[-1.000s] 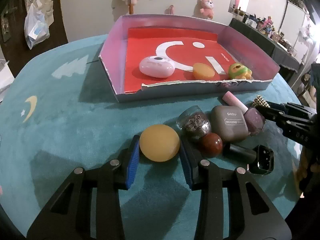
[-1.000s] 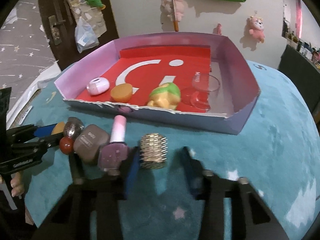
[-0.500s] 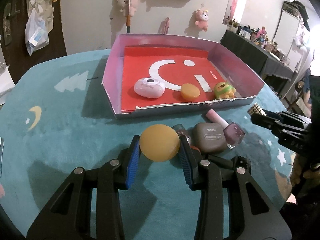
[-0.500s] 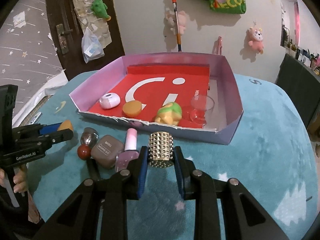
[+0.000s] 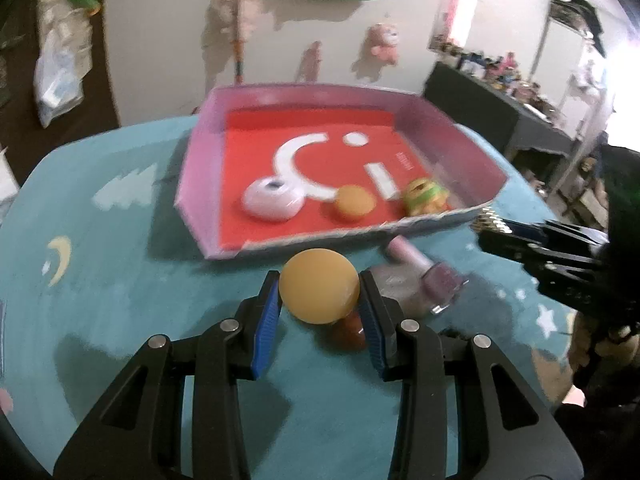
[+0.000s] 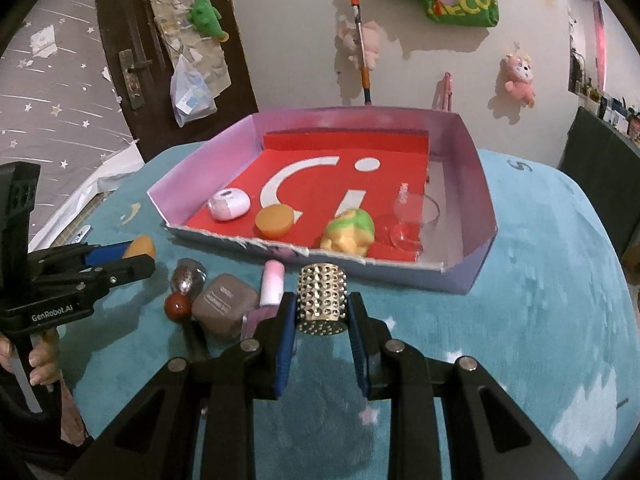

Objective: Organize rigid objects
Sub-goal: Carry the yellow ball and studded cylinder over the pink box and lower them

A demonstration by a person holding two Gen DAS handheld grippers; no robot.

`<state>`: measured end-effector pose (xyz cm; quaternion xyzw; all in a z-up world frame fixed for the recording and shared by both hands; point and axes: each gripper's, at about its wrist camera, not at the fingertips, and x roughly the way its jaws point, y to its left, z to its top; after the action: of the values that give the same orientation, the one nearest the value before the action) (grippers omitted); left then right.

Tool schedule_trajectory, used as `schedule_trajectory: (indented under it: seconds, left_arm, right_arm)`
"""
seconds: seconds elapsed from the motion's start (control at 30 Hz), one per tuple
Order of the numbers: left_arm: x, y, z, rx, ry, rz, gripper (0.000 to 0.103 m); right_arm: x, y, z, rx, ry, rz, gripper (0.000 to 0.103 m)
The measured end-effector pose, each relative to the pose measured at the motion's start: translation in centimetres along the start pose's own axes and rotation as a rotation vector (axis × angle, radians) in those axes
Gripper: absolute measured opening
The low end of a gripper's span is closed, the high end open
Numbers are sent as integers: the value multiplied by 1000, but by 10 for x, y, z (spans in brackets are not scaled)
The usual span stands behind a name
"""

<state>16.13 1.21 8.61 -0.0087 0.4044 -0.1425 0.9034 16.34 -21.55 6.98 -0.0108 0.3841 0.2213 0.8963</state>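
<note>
Right wrist view: the tray [image 6: 478, 184] fills mid-frame on the teal table [image 6: 540, 340], and below it the right gripper [image 6: 322, 312] is clamped on the studded cylinder [image 6: 322, 299]. In the left wrist view, the left gripper [image 5: 319, 294] grips the ball [image 5: 319, 286] at lower centre, just short of the tray's near wall. Both seem mid-carry; next, each must clear that wall and release over bare red floor.

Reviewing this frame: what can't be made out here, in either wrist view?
- Left wrist view: the red ball is half hidden behind the orange ball in the left gripper.
- Left wrist view: motion blur smears the brown case and nail polish bottle; labels unreadable.
- Right wrist view: the bottle's body is hidden by the right gripper holding the studded cylinder.
- Right wrist view: the case's print is too small.
</note>
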Motion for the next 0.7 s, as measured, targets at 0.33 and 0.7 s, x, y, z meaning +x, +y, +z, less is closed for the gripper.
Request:
schedule_trajectory:
  seconds: [0.33, 0.7]
  left_arm:
    - [50, -37, 71, 183, 60, -125, 36]
    - [116, -49, 112, 290, 205, -159, 36]
  right_arm:
    - [11, -8, 63, -129, -14, 35, 27]
    - [66, -33, 112, -261, 203, 80, 27]
